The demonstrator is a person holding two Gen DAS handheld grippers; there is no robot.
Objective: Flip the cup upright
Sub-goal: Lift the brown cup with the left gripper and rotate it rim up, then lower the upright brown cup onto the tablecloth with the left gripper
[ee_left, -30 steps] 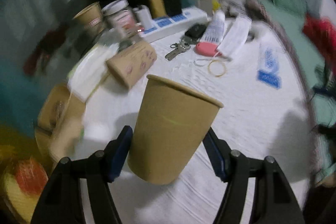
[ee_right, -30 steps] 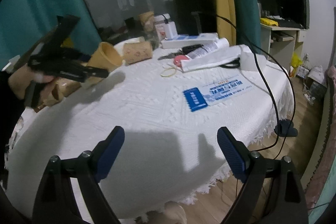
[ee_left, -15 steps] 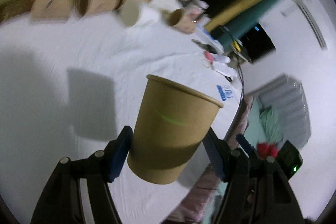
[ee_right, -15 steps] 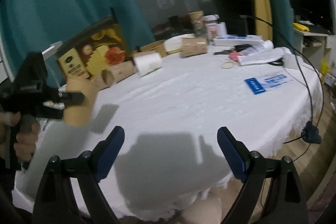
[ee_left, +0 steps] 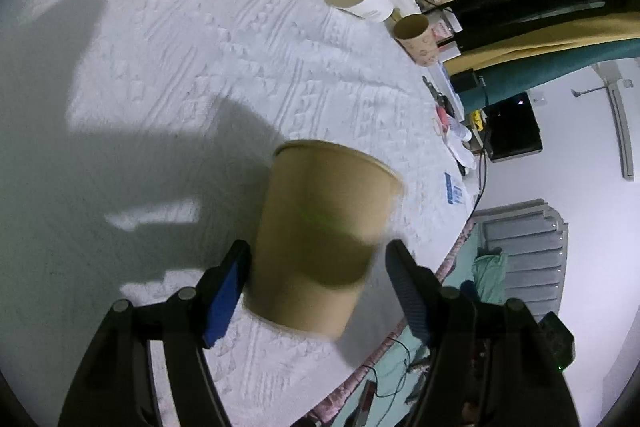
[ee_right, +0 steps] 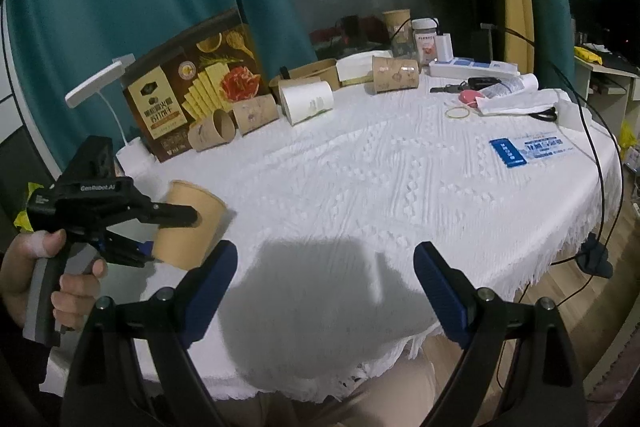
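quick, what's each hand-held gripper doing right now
Left hand-held gripper: around the paper cup, grip unclear, right finger shows a gap.
Right hand-held gripper: open, empty.

The left gripper has its two blue-padded fingers spread to either side of a brown paper cup; whether the pads press it is unclear. The person's left hand grips its handle, thumb on top. The right gripper hangs low over the table edge, jaws wide apart, holding nothing.
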